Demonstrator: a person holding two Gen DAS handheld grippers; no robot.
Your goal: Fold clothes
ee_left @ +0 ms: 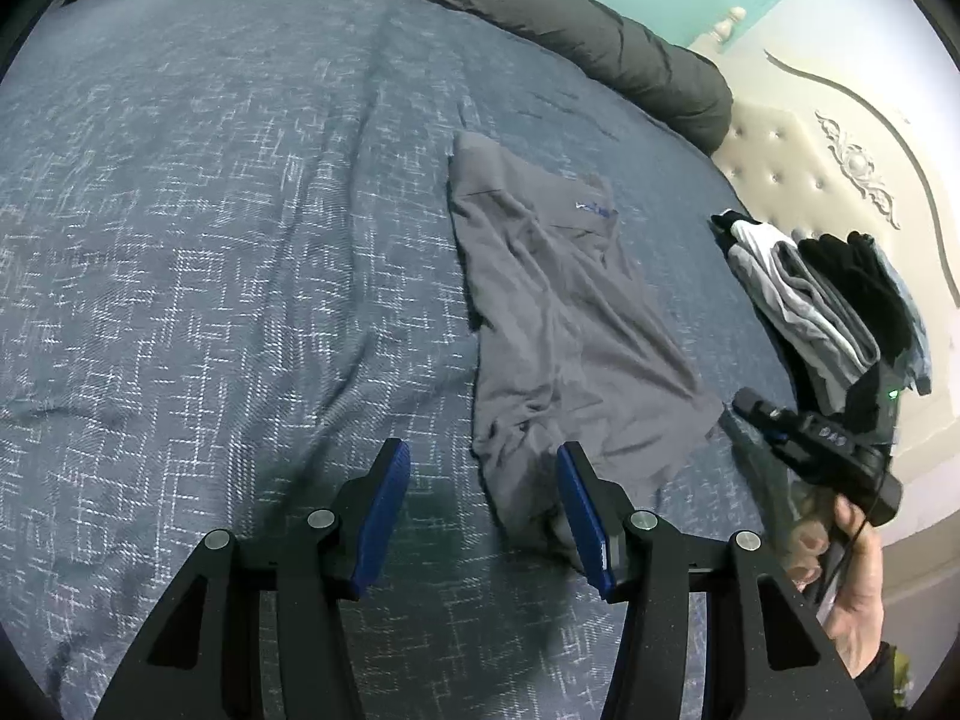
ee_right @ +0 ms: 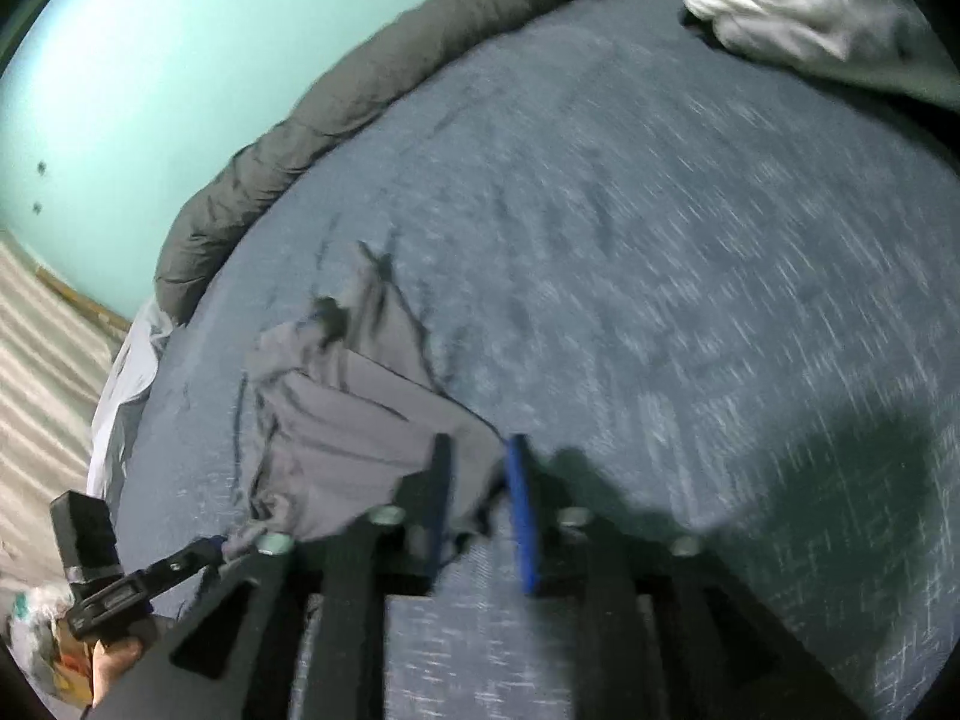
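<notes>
- Left tool (ee_left: 483, 483) is hovering over the bed (ee_left: 210, 252) with its blue-padded fingers (ee_left: 384, 510) spread wide apart, gripping nothing.
- Grey garment (ee_left: 558, 312) is lying flat and rumpled on the blue patterned bedcover, and its near hem is sitting just ahead of and partly under the left tool's right-hand finger.
- Right tool (ee_right: 480, 498) is showing up blurred in its own view; its fingers are standing a narrow gap apart, and the garment's corner (ee_right: 360, 420) is lying right at the tip of the left-hand one, but I cannot tell whether any cloth is being pinched.
- Over in the left wrist view, the right tool's body (ee_left: 822, 450) is sitting just beside the garment's far corner, with a hand (ee_left: 852, 588) wrapped round its handle.
- Small blue lettering (ee_left: 594, 210) is showing near the garment's top edge, too small to read.
- White characters are showing on the right tool's black body, unreadable as well.
- Stack of folded clothes (ee_left: 822, 300), white, grey and black, is resting near the cream headboard (ee_left: 840, 138), well apart from the garment.
- Dark grey duvet (ee_left: 540, 12) is bunching along the far edge of the bed.
</notes>
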